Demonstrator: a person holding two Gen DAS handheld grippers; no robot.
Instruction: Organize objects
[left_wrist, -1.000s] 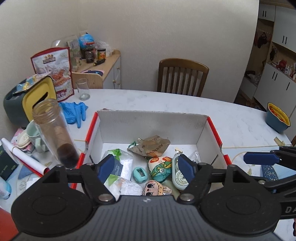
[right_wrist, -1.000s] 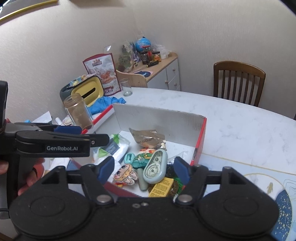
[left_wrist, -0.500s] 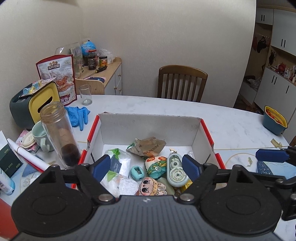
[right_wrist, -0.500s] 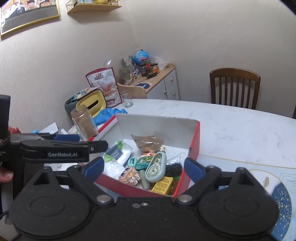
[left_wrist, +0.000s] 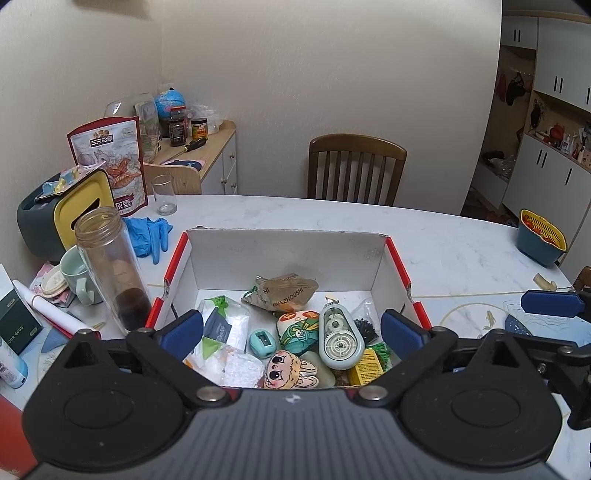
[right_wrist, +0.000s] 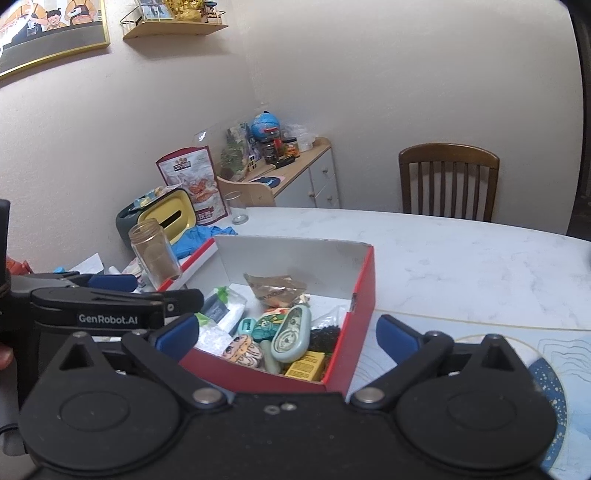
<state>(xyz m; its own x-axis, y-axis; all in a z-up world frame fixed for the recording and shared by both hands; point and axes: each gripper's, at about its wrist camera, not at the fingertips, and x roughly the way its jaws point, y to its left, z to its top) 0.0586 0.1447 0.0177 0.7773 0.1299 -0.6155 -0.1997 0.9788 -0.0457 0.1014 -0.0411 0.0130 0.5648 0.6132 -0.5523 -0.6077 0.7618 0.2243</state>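
Red box (left_wrist: 400, 267) sits near the counter's (left_wrist: 443, 240) front edge, crammed: tape dispenser (left_wrist: 340, 338), teal sharpener (left_wrist: 263, 343), snack packets, yellow carton. Both grippers have backed away from it over the last second; left gripper (left_wrist: 291, 328) and right gripper (right_wrist: 288, 332) jaws are opening, nothing between them. Looks like between picks, sorting barely started.

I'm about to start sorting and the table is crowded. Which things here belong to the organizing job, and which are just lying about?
Likely in the job:
- red box
- correction tape
- teal sharpener
- cartoon-face piece
- yellow packet
- brown wrapper

Probably just lying about:
- glass jar
- blue gloves
- drinking glass
- snack bag
- green mug
- chair
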